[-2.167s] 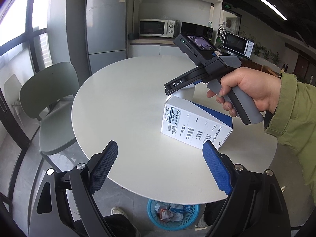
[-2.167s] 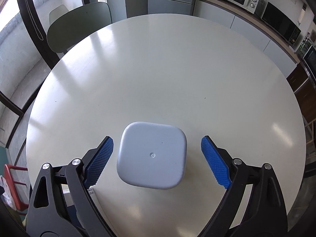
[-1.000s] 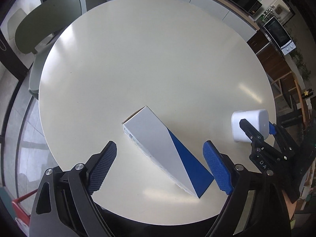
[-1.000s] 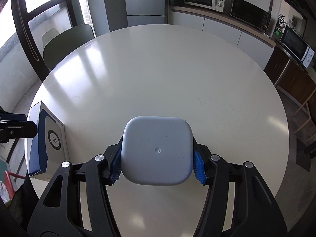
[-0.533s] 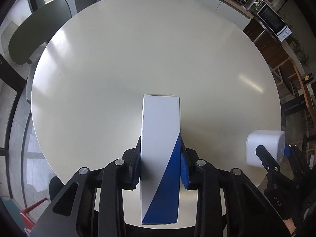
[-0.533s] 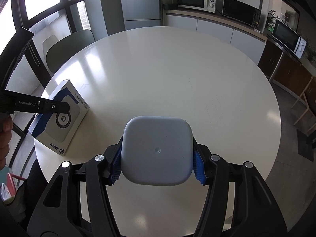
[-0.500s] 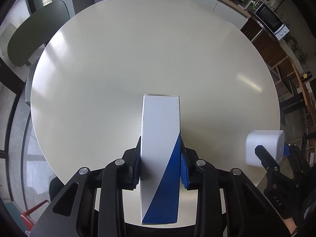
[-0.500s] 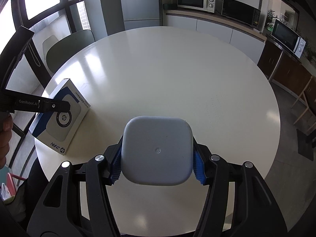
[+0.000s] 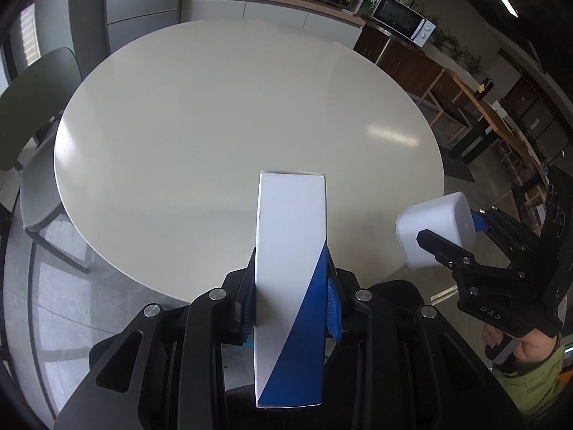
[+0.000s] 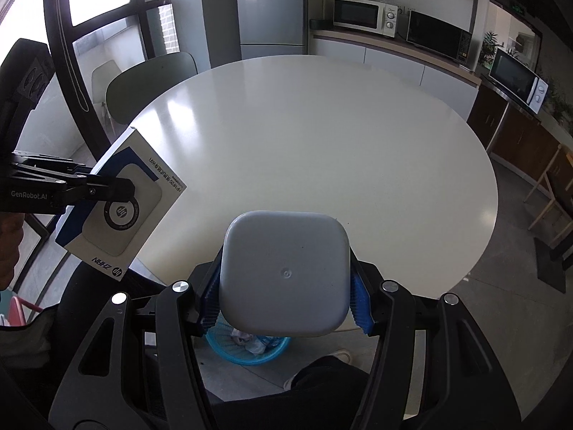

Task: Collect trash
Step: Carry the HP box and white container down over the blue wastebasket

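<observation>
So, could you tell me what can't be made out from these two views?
- Blue basket, right wrist view: mostly hidden behind the white container and right gripper; contents unclear.
- Small print on the blue-and-white box: too small to read.
- Left wrist view: the box hides the left gripper pads and the basket.

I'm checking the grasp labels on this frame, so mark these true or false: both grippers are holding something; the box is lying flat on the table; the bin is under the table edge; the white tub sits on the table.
1. Both grippers hold something. True: the left gripper is shut on the blue and white box, and the right gripper is shut on the white tub.
2. The box lies flat on the table. False: it is lifted clear of the round table.
3. The blue basket is on the floor under the table edge. True.
4. The tub sits on the table. False: it is held in the air.
</observation>
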The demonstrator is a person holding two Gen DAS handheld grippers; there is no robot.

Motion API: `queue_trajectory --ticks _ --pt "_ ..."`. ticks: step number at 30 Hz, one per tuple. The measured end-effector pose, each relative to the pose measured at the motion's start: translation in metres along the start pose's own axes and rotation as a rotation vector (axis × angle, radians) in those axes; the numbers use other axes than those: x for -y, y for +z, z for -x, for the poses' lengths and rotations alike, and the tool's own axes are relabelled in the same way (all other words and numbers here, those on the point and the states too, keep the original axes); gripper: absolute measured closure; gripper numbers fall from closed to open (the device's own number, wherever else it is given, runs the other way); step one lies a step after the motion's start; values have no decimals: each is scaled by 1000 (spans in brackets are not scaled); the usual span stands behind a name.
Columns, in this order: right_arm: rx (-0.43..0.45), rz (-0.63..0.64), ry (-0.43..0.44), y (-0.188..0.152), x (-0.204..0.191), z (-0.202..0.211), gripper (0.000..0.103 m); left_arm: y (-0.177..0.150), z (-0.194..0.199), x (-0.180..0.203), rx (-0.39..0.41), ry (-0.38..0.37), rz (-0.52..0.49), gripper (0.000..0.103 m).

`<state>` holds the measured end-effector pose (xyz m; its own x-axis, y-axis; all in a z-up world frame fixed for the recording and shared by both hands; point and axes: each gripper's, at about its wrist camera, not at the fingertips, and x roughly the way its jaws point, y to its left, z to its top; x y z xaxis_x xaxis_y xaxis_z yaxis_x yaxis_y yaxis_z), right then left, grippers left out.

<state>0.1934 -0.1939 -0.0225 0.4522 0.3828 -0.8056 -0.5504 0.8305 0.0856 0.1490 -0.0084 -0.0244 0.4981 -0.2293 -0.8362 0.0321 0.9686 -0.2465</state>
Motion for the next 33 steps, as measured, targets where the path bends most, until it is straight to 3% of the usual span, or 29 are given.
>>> queue_trajectory --ticks 6,13,20,27,33 --pt "19 -38 71 -39 -25 24 48 -48 7 2 34 -19 -69 73" --pt "-52 -60 119 -92 -42 23 48 -95 -21 8 6 13 -143 73" --pt "-202 -155 135 -143 -40 -46 48 -125 -88 -26 -74 53 -126 73" --pt "-274 -226 110 -161 -37 -118 48 -152 -155 -55 -90 49 -127 73" --pt "-324 -330 122 -172 -25 -169 48 -154 -201 -72 -130 59 -65 73"
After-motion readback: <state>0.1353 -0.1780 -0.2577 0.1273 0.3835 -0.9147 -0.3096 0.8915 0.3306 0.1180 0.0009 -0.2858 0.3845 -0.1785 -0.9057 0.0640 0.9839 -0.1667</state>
